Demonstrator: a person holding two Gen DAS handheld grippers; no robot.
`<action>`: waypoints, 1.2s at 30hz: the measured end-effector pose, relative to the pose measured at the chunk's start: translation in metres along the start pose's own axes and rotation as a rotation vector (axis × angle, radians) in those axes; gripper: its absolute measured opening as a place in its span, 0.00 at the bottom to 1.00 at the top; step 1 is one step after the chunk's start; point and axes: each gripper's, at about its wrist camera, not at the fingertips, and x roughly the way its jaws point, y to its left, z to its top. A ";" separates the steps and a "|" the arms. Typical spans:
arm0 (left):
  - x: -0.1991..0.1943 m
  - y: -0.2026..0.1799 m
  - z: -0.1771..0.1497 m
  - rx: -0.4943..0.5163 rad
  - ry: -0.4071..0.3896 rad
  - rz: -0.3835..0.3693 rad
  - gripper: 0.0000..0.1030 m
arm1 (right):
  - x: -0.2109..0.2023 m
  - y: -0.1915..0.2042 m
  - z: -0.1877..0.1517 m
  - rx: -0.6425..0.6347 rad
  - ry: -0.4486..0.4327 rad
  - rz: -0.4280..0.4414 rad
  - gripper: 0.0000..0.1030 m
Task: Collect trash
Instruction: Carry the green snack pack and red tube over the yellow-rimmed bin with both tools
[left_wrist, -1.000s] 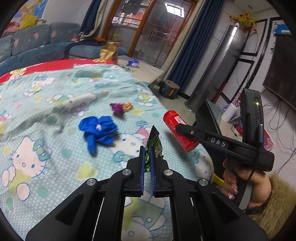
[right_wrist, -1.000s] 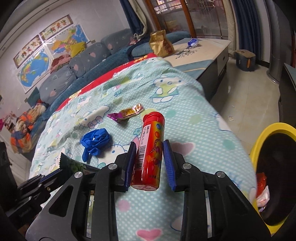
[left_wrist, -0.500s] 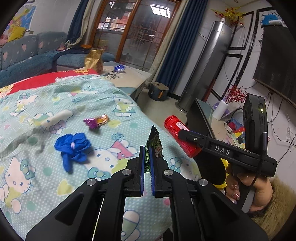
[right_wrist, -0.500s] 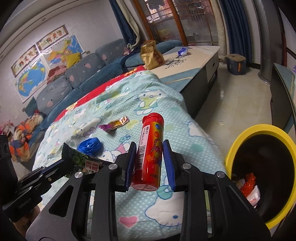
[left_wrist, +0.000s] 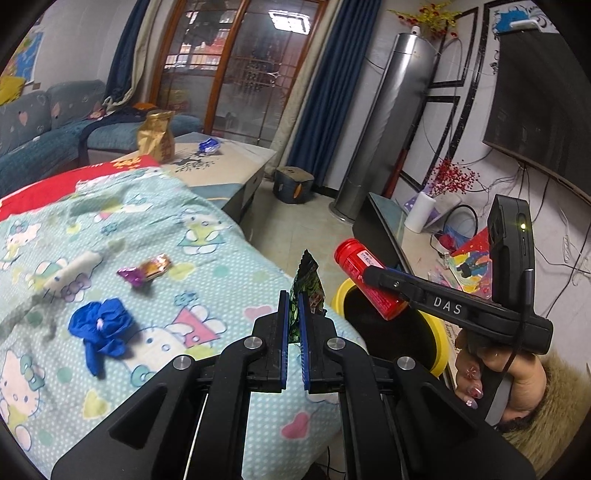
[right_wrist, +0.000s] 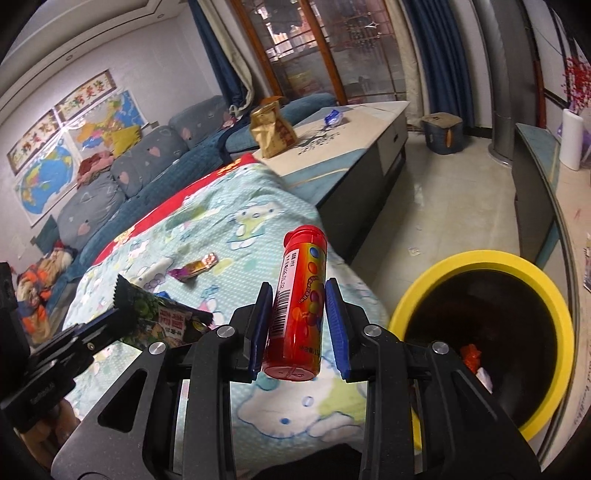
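Living-room clutter frames a bed-like surface under a Hello Kitty sheet (left_wrist: 207, 266), and both loads are held above the sheet's near corner, just short of the bin. At the centre of the job, the red candy tube (right_wrist: 299, 306) stands nearly upright in the right gripper (right_wrist: 298, 314), its blue pads pressed to the tube's sides; the green snack wrapper (left_wrist: 304, 288) is pinched edge-on in the left gripper (left_wrist: 292, 332), whose fingers are almost together on the thin foil. The step in hand looks like the carry to the yellow-rimmed trash bin (right_wrist: 532, 266), which stands on the floor just beside the sheet's corner. Next, each gripper likely needs to travel out past that corner until its load hangs over the dark opening, then spread its fingers; the tube should drop cleanly, while the light wrapper may cling to a pad or flutter wide. Farther back on the sheet lie a crumpled blue glove (left_wrist: 101, 332), a purple-and-gold candy wrapper (left_wrist: 147, 269) and a white tube-like item (left_wrist: 72, 271), still to be gathered. Only the right wrist view shows the bin's inside, with red and white scraps at the bottom; the left wrist view alone shows the glove and the hand (left_wrist: 495, 376) gripping the right tool.
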 end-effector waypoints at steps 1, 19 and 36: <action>0.002 -0.003 0.001 0.007 0.000 -0.004 0.05 | -0.002 -0.004 0.000 0.004 -0.003 -0.007 0.23; 0.034 -0.053 0.009 0.087 0.022 -0.092 0.05 | -0.038 -0.068 -0.003 0.118 -0.041 -0.127 0.23; 0.070 -0.097 -0.004 0.152 0.072 -0.167 0.05 | -0.051 -0.123 -0.003 0.182 -0.071 -0.255 0.23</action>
